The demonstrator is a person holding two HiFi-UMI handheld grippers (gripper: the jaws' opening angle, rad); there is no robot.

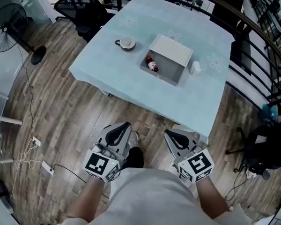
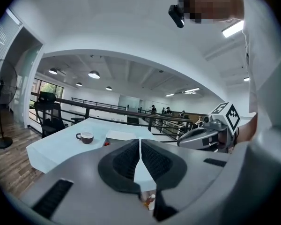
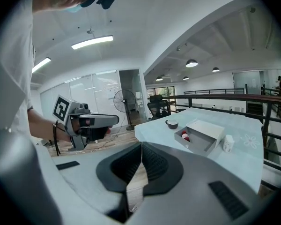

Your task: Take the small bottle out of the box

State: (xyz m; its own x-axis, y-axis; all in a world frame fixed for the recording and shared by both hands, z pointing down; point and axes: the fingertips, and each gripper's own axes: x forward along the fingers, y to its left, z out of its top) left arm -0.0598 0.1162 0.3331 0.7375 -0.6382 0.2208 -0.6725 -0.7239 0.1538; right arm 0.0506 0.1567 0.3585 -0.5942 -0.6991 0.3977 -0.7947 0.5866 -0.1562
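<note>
A grey open box point(image 1: 165, 62) with a white lid lies on the light-blue table point(image 1: 107, 74). The small bottle point(image 1: 152, 64), red-capped, lies in the box's left end; the right gripper view shows the bottle point(image 3: 185, 136) inside the box point(image 3: 203, 137). Both grippers hang over the wooden floor, short of the table's near edge and apart from the box. My left gripper point(image 1: 123, 127) is shut with nothing in it, its pads point(image 2: 131, 158) meeting at the tips. My right gripper point(image 1: 171, 135) is shut and empty too, pads point(image 3: 150, 161) together.
A coffee cup point(image 1: 126, 43) stands left of the box and a small white jar point(image 1: 195, 68) right of it. A dark railing point(image 1: 253, 36) runs past the table's right side. A floor fan point(image 1: 9, 27) and an office chair point(image 1: 82, 8) stand at the left, cables point(image 1: 35, 158) on the floor.
</note>
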